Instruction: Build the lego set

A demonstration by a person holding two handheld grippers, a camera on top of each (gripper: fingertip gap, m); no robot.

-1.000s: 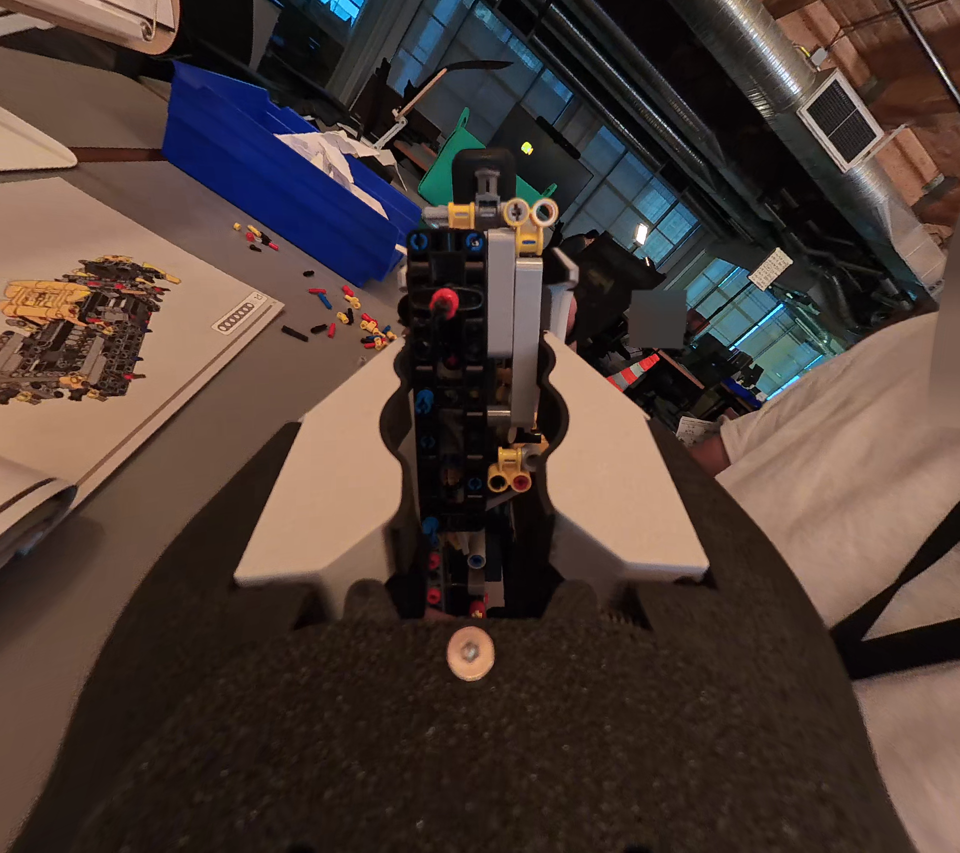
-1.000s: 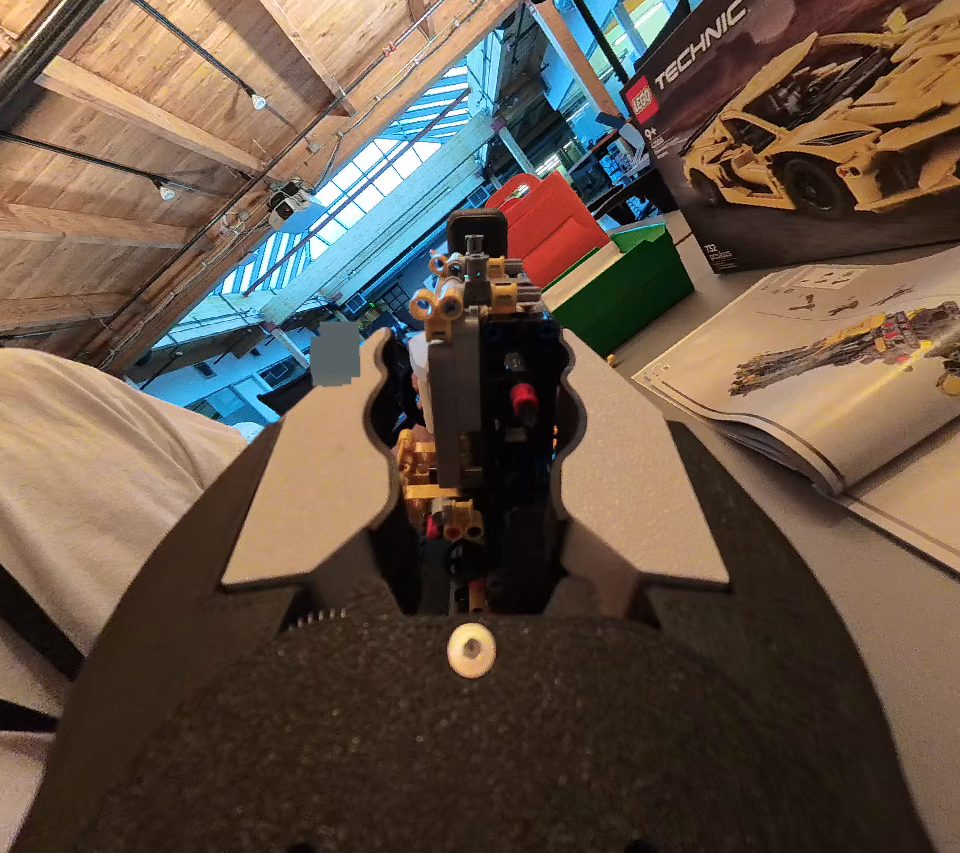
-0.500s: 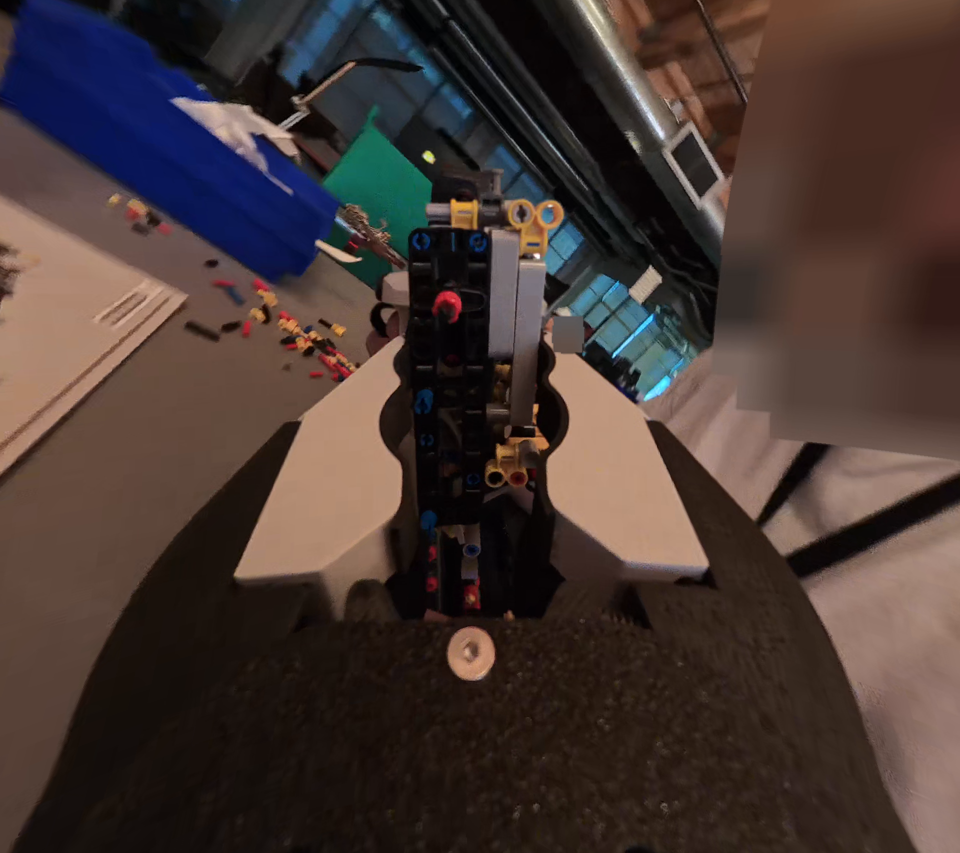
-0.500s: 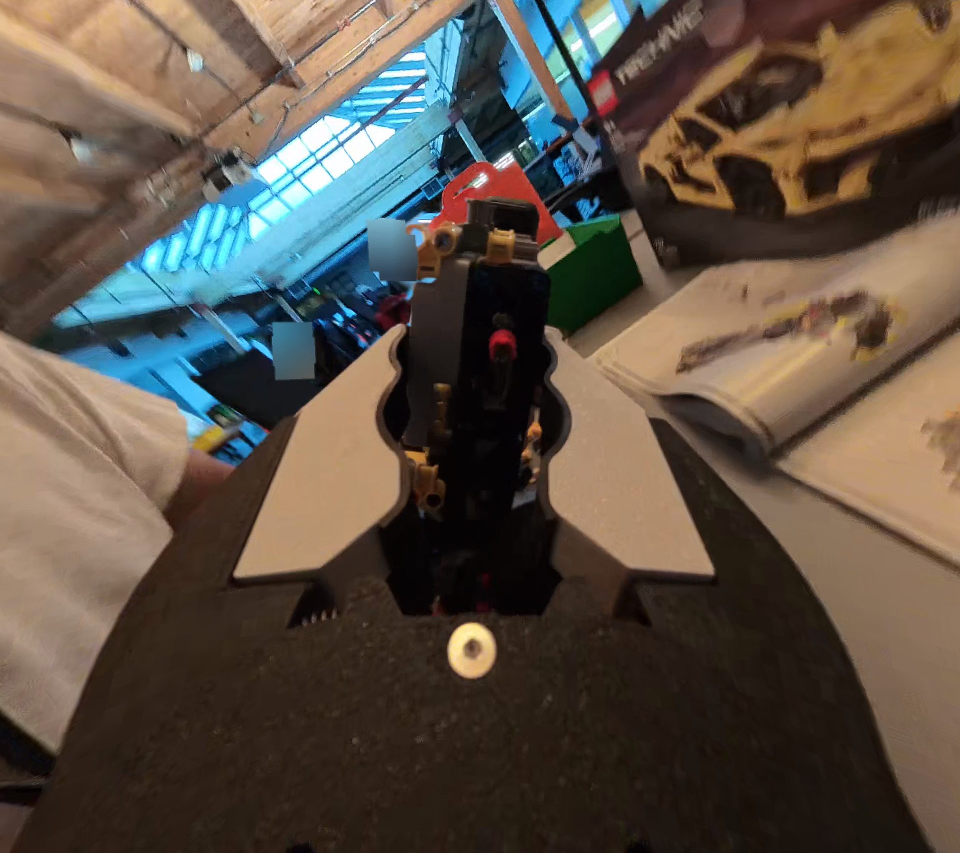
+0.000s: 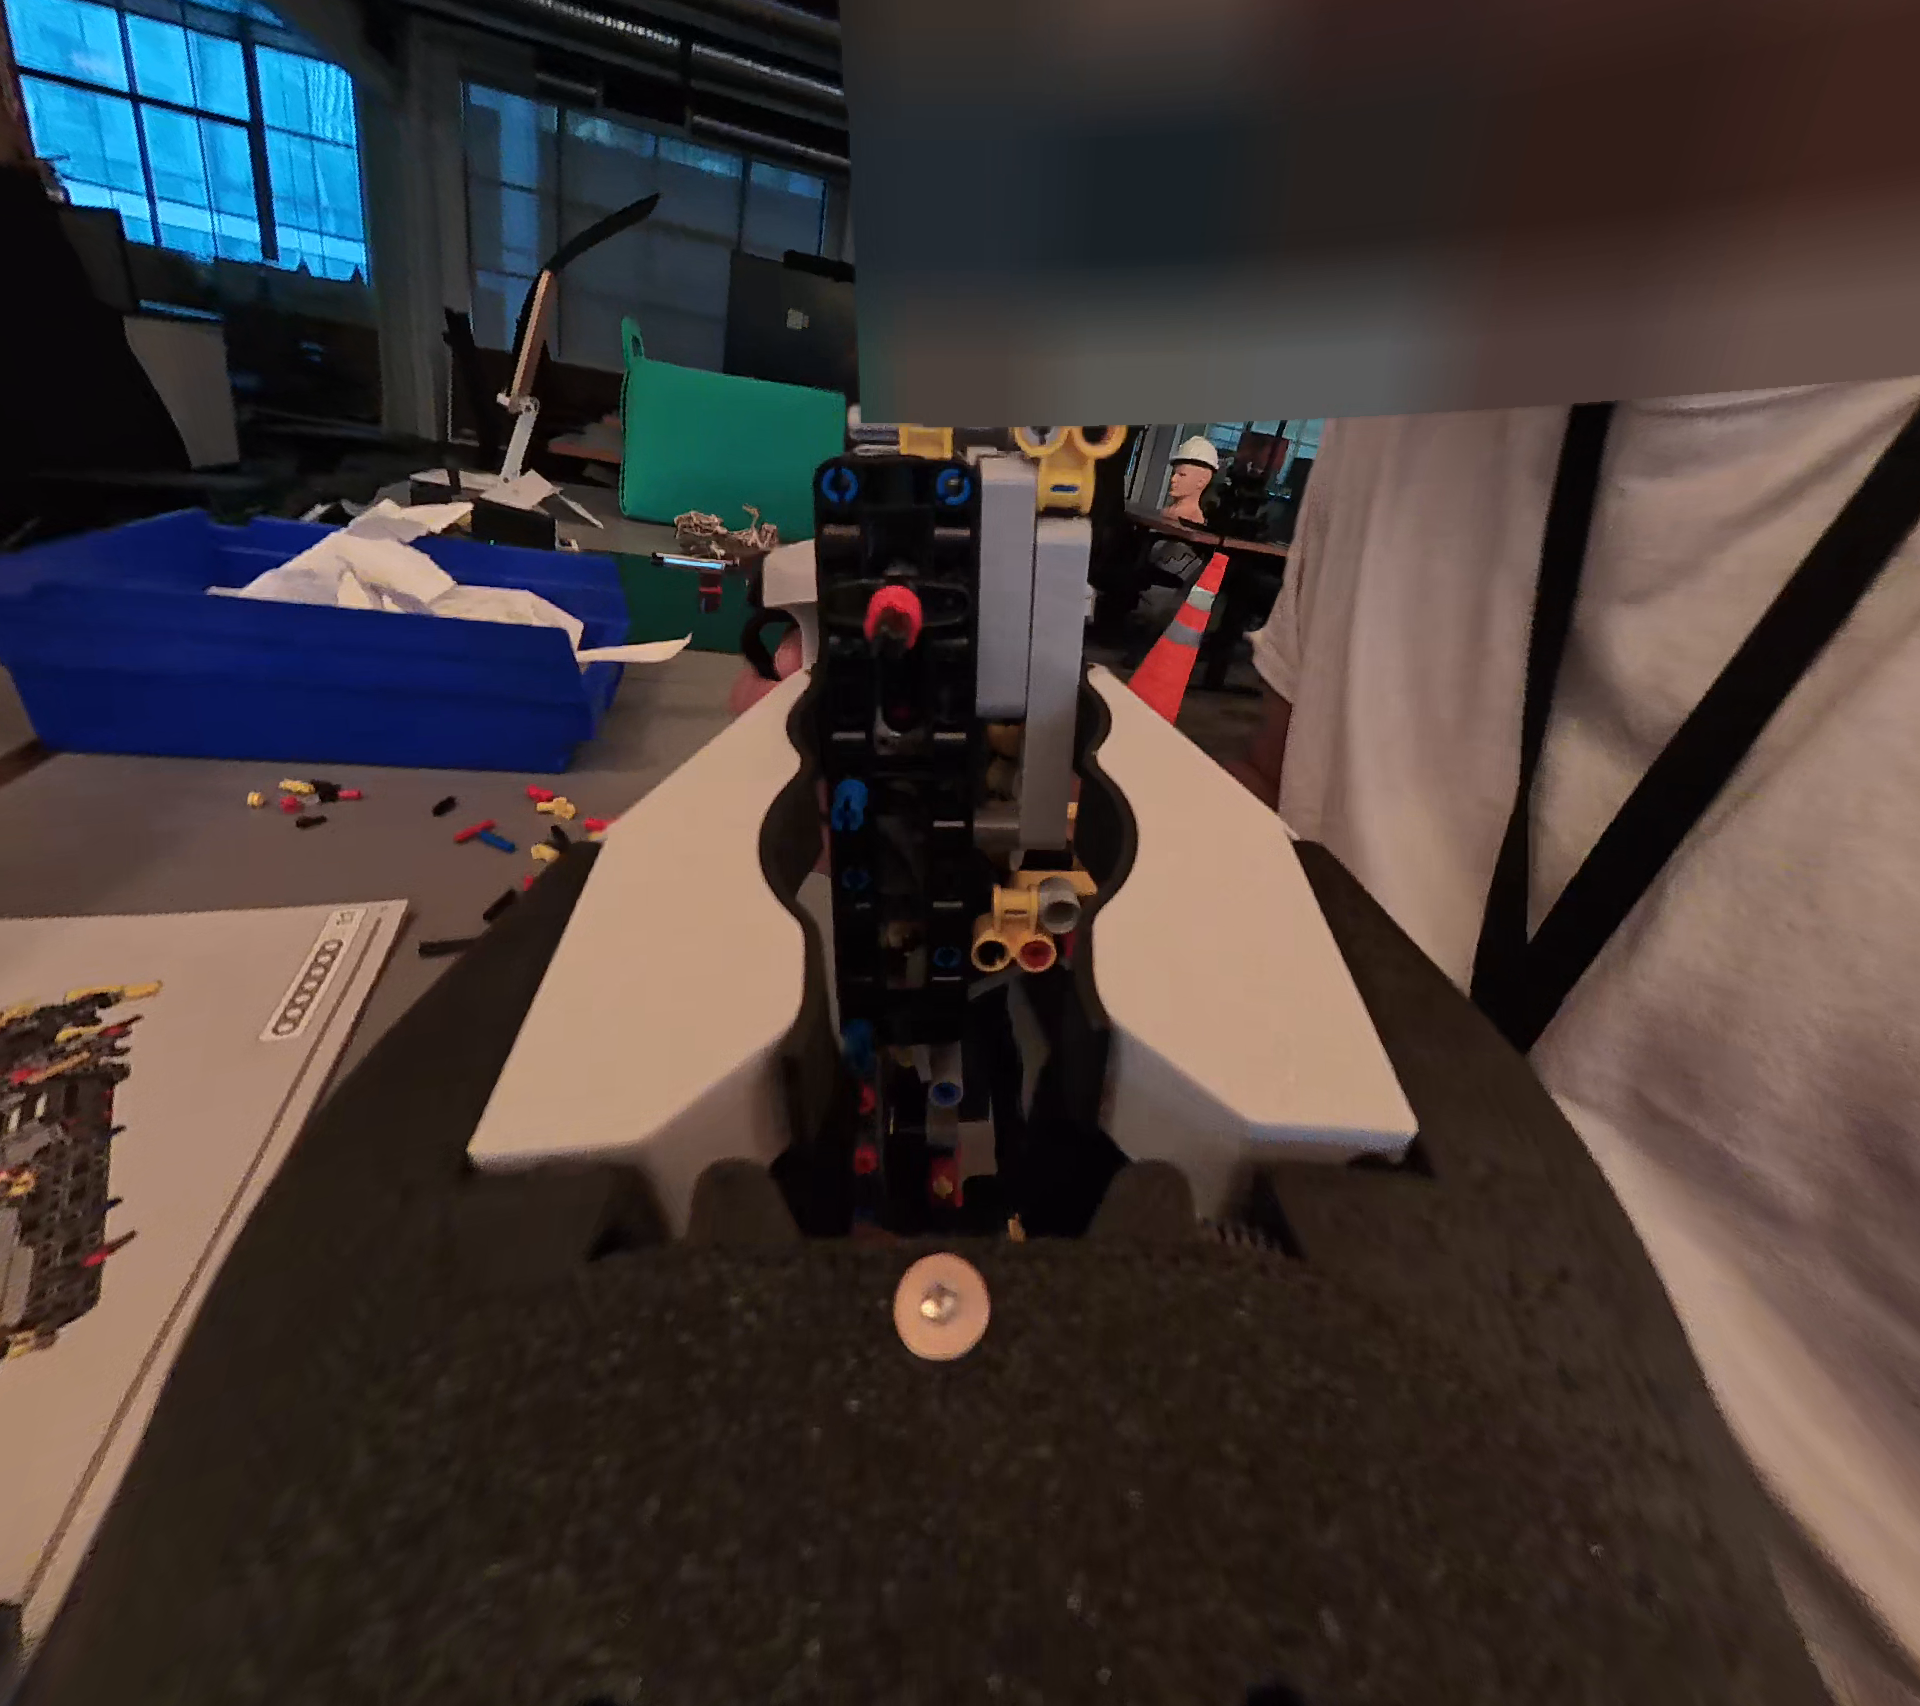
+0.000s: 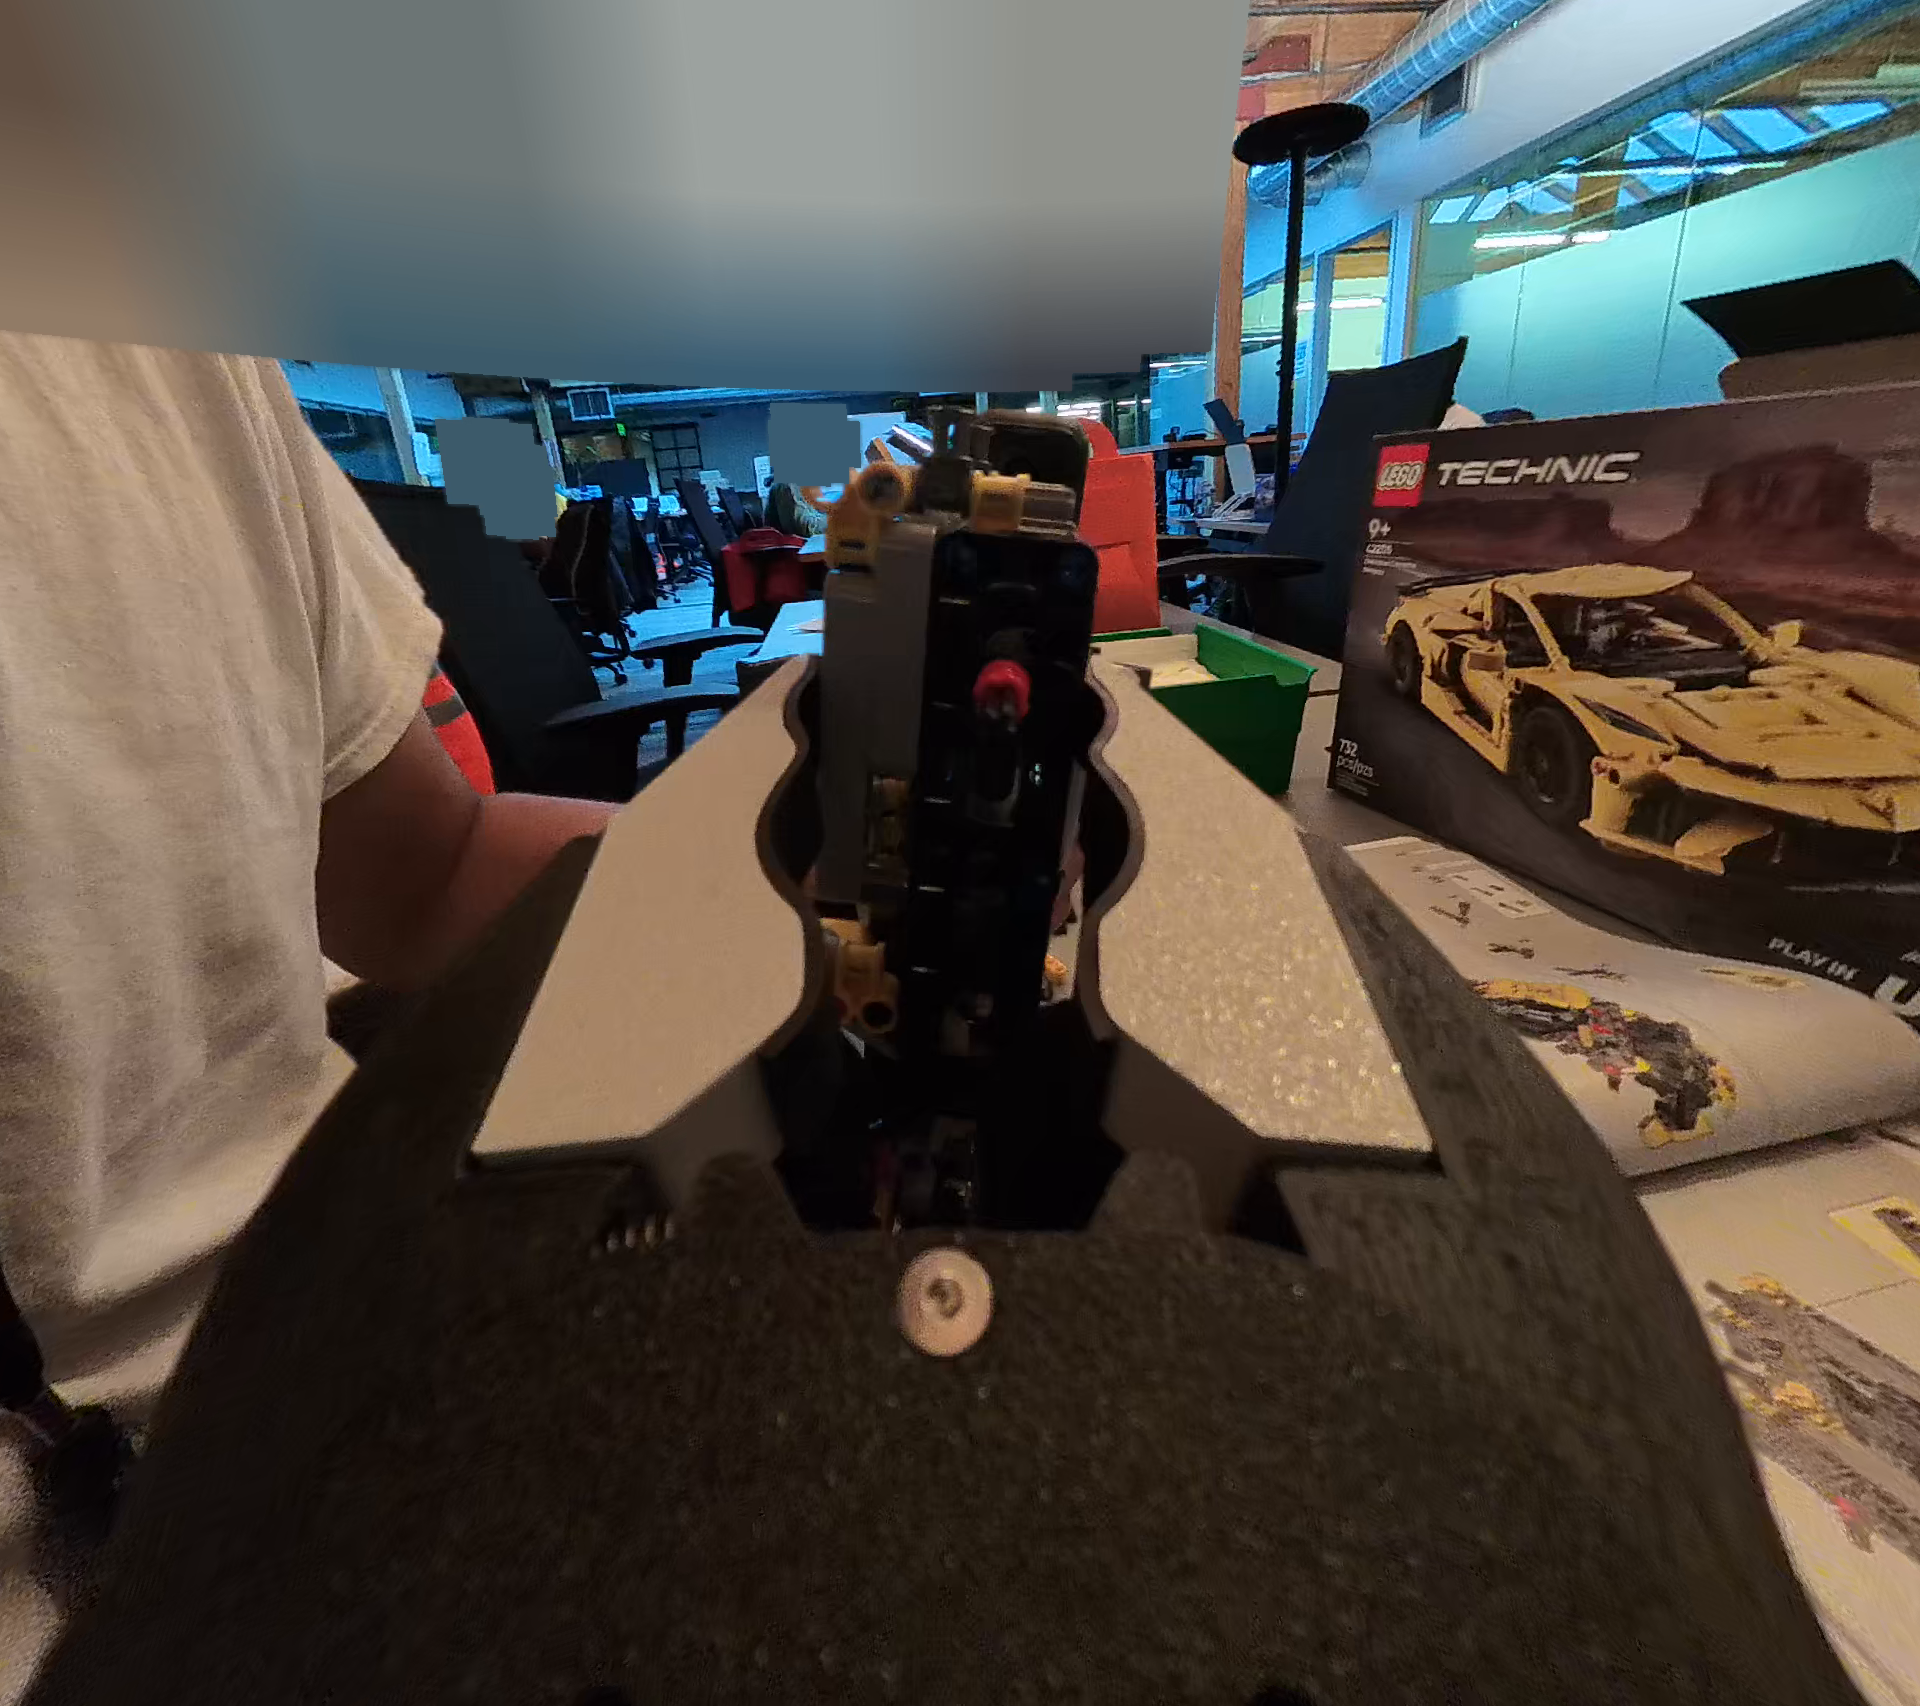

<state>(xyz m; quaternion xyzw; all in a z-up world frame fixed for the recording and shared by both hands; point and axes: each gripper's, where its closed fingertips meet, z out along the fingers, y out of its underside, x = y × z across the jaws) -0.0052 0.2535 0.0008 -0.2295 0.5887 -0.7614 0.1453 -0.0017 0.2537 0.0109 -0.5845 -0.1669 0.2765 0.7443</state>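
Left hand-held gripper (image 5: 940, 783) and right hand-held gripper (image 6: 940, 783) both clamped on black-grey lego chassis (image 5: 925, 721), held above worktop (image 5: 208, 856). Risk: opposing pull or twist pops pinned beams apart; loosened clamp drops it.

A blue bin (image 5: 312, 669) (crumpled paper inside) and an orange traffic cone (image 5: 1179, 654) stand behind

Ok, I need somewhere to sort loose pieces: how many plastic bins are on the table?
2: a blue bin at the left claw's far left, holding crumpled paper, and a green bin right of the right claw. The lego assembly may hide others.
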